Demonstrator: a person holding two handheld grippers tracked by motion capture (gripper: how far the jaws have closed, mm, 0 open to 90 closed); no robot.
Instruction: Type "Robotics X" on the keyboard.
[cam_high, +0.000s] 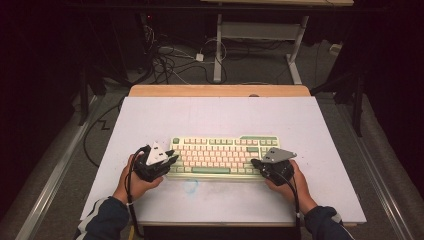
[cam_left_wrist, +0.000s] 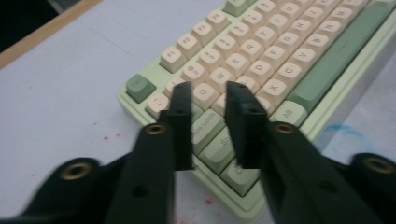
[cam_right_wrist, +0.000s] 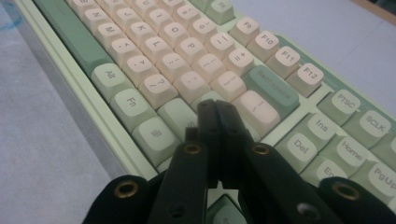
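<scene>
A pale green keyboard (cam_high: 225, 152) with cream and green keys lies across the middle of the white table top (cam_high: 220, 115). My left gripper (cam_high: 172, 159) is at its left end. In the left gripper view that gripper (cam_left_wrist: 210, 88) hovers over the keyboard (cam_left_wrist: 280, 51) near the Caps Lock and A keys, jaws a narrow gap apart with nothing between them. My right gripper (cam_high: 254, 162) is at the keyboard's right end. In the right gripper view its jaws (cam_right_wrist: 215, 105) are pressed together above the green keys below Enter on the keyboard (cam_right_wrist: 187, 46).
A faint blue scribble (cam_high: 190, 186) marks the table just in front of the keyboard, and small red specks (cam_left_wrist: 105, 136) dot the surface by its left corner. A wooden strip (cam_high: 220, 90) edges the far side. Cables (cam_high: 170, 60) and a desk frame (cam_high: 260, 35) stand on the floor beyond.
</scene>
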